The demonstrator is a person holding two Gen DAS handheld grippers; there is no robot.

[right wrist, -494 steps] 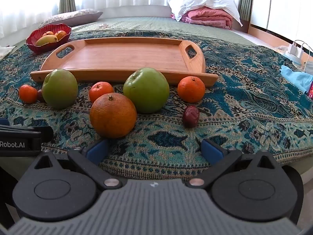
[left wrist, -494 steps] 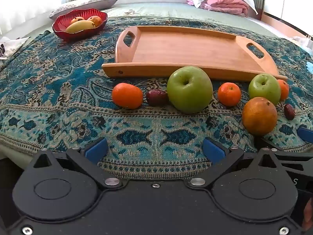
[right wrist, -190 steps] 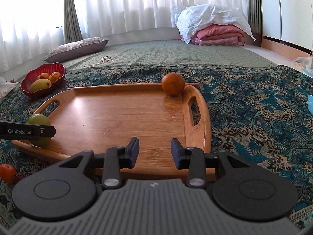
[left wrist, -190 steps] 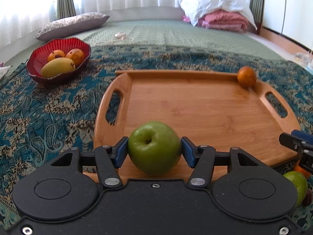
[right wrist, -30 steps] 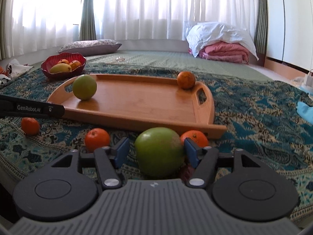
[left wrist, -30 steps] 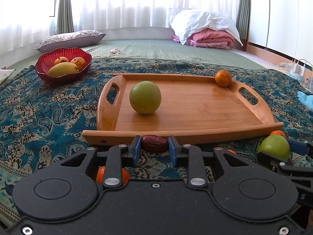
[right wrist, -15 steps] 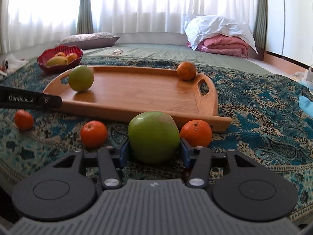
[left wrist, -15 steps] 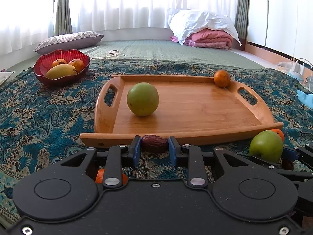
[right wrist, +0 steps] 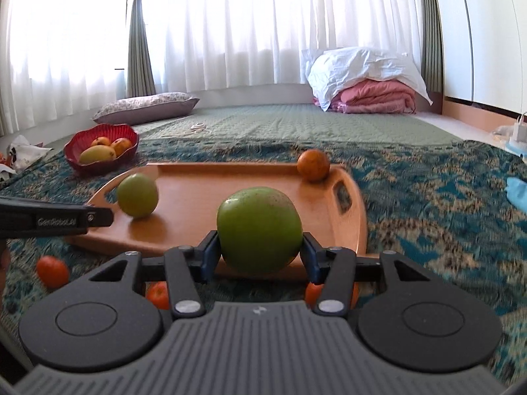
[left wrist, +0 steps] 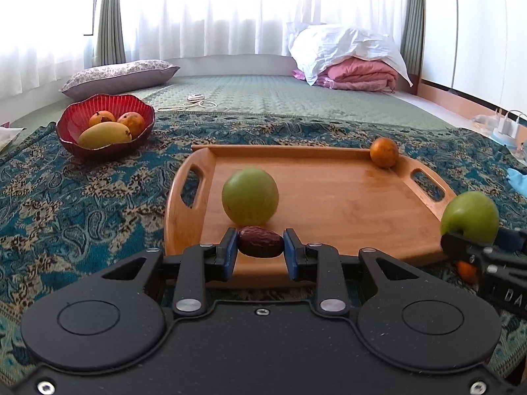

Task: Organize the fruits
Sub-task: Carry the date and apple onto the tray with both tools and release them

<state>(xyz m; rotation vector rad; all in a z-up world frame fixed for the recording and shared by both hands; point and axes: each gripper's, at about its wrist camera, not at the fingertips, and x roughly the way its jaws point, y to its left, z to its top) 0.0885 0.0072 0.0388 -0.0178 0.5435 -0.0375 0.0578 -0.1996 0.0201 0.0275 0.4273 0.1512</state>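
My left gripper (left wrist: pixel 261 249) is shut on a dark red date (left wrist: pixel 260 246) and holds it over the near edge of the wooden tray (left wrist: pixel 346 204). A green apple (left wrist: pixel 250 196) rests on the tray just beyond it, and an orange (left wrist: pixel 383 152) sits in the far right corner. My right gripper (right wrist: pixel 259 252) is shut on a second green apple (right wrist: pixel 259 229), lifted above the tray's near right edge (right wrist: pixel 359 223); it also shows in the left wrist view (left wrist: pixel 470 218). Small oranges (right wrist: pixel 52 271) lie on the cloth in front of the tray.
A red bowl (left wrist: pixel 105 131) with a mango and other fruit stands at the back left on the patterned blue cloth (left wrist: pixel 66 197). A pillow (left wrist: pixel 118 74) and folded pink and white bedding (left wrist: pixel 352 62) lie farther back. A blue cloth (right wrist: pixel 517 191) is at the far right.
Both grippers have risen and moved forward toward the tray with their fruit. The date is now over the tray's front rim, and the apple is off the cloth.
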